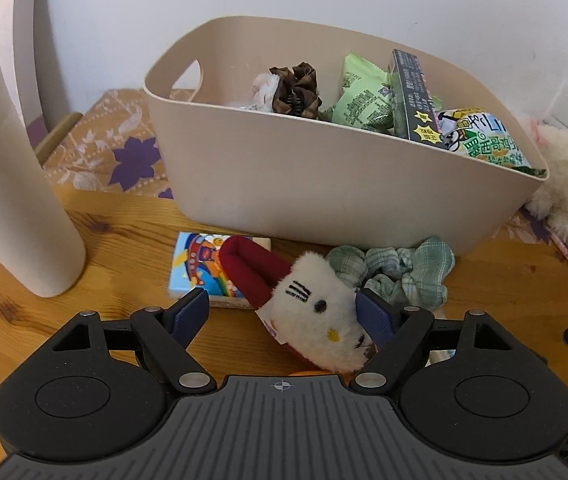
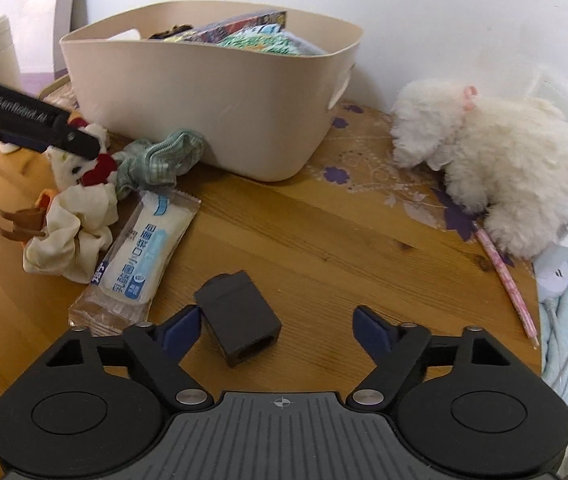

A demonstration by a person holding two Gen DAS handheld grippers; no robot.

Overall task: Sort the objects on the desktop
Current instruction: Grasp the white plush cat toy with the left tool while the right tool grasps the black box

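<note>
Beige bin point(image 1: 324, 184): base hidden behind green scrunchie point(image 1: 400, 276) and picture box point(image 1: 199, 264); cat plush point(image 1: 316, 312) lower end concealed by left tongs point(image 1: 284, 312); tall white container point(image 1: 7, 184) cropped at frame edge.

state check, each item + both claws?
left claw: open, around plush cat
plush cat: on table
right claw: open, around black box
black box: on table, lying tilted
bin: upright, partly filled
green scrunchie: on table, against bin

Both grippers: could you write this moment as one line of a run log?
left gripper: open around cat plush | right gripper: open, black box between jaws | beige bin: partly filled
</note>
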